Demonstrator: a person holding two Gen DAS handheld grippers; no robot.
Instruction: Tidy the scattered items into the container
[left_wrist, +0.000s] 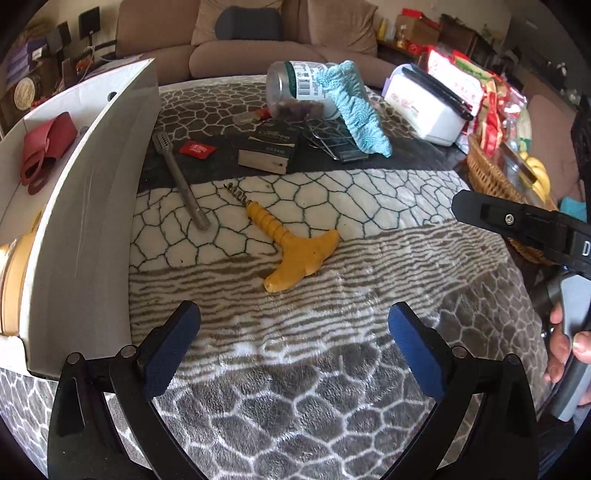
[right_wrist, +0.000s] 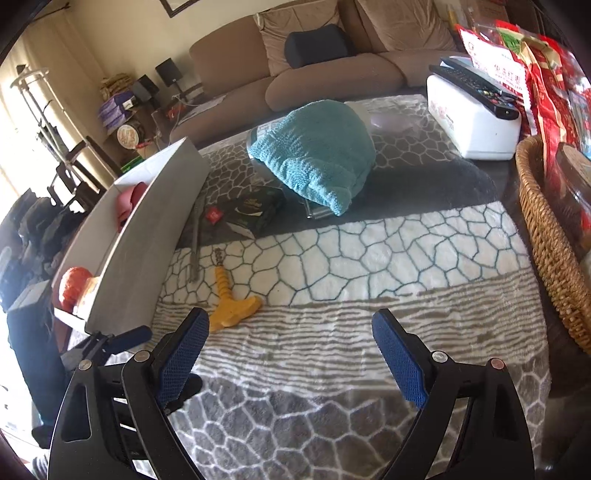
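Both grippers, left (left_wrist: 293, 347) and right (right_wrist: 290, 354), hung spread and empty; the corkscrew (left_wrist: 291, 243) lay ahead of the left, beside the box (left_wrist: 96, 206), handle nearest.

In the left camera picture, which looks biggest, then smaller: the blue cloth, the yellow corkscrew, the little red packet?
1. Blue cloth and yellow corkscrew look about alike; the corkscrew lies nearer the camera, so I won't rank them.
2. Red packet, clearly smallest.

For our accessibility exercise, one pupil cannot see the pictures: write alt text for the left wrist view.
An open left gripper hovers over a patterned blanket, with a yellow corkscrew lying just ahead. Beyond lie a grey toothbrush, a dark box, a tipped jar and a blue knitted cloth. A white container stands left.
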